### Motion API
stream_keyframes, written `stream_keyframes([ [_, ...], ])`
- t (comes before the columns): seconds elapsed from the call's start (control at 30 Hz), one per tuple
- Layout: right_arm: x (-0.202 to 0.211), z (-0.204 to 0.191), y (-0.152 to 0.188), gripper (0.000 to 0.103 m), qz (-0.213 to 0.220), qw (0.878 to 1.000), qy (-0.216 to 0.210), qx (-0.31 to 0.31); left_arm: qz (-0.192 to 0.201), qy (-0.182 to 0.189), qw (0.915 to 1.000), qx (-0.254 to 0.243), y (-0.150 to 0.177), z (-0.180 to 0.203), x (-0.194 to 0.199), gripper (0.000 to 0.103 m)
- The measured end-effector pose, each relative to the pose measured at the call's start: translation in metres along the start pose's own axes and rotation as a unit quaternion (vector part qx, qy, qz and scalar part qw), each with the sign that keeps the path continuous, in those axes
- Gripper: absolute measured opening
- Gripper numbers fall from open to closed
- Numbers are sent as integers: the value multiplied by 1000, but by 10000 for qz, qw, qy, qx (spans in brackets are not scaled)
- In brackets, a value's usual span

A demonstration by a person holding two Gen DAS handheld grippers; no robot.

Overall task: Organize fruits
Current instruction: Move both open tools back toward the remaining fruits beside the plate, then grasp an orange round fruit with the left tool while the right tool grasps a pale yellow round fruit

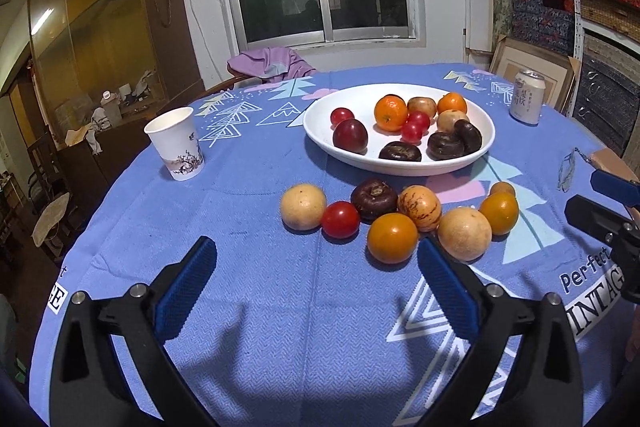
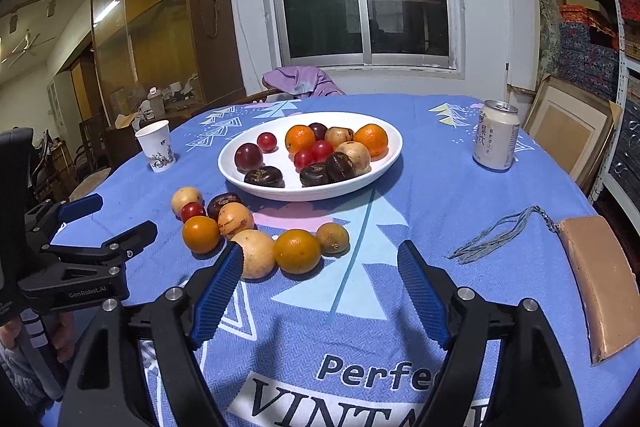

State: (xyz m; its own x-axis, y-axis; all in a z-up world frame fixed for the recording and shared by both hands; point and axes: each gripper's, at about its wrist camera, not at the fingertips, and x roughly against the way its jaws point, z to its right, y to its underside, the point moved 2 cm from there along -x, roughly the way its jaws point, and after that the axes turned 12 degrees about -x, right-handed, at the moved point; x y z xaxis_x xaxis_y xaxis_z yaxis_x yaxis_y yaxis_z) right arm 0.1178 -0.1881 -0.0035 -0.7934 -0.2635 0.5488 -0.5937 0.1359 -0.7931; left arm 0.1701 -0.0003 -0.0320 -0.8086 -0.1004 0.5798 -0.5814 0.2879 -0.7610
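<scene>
A white plate (image 1: 400, 169) (image 2: 304, 193) on the blue tablecloth holds several fruits: oranges, red tomatoes, a plum, pale fruits and dark water chestnuts. In front of it, loose fruits lie in a cluster on the cloth: a pale yellow fruit (image 1: 303, 206), a red tomato (image 1: 341, 219), a dark chestnut (image 1: 374, 198), a speckled fruit (image 1: 419, 207) and oranges (image 1: 392, 237) (image 2: 298, 251). My left gripper (image 1: 318, 247) (image 2: 116, 223) is open just short of the cluster, nothing between its fingers. My right gripper (image 2: 320, 249) (image 1: 600, 199) is open too, with the near orange just beyond its tips.
A paper cup (image 1: 176, 143) (image 2: 156, 145) stands left of the plate and a drink can (image 1: 528, 97) (image 2: 496, 135) to its right. A brown flat block (image 2: 600, 283) and a tassel cord (image 2: 492, 235) lie at the right. A chair with a purple garment (image 1: 272, 63) is behind the table.
</scene>
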Motion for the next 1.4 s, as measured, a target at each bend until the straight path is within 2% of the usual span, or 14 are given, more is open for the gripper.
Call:
stream_keyframes([
  [0.3,-1,-1,1,83,-32,10000,-19,12,74,-185,9998,-59,-1,1,3,99],
  [0.57,-2,-3,2,84,-74,10000,-26,11,71,-179,9998,-84,-2,2,2,99],
  [0.73,-3,-4,4,84,-126,9999,-33,46,-107,98,9999,-55,-2,-3,-7,99],
  [0.83,-4,-4,4,84,-151,9999,-33,58,-246,426,9987,95,-1,-9,-17,99],
  [1.23,-7,-3,6,84,-283,9996,13,66,-661,836,9942,-160,-7,13,-57,99],
  [1.3,-7,-2,6,84,-305,9995,24,65,-699,976,9927,-147,-9,16,-61,90],
  [1.37,-8,-2,7,84,-324,9995,36,45,-799,1237,9891,-90,-8,19,-67,57],
  [1.4,-8,-1,6,84,-333,9994,40,27,-882,1359,9868,-28,-7,19,-71,53],
])
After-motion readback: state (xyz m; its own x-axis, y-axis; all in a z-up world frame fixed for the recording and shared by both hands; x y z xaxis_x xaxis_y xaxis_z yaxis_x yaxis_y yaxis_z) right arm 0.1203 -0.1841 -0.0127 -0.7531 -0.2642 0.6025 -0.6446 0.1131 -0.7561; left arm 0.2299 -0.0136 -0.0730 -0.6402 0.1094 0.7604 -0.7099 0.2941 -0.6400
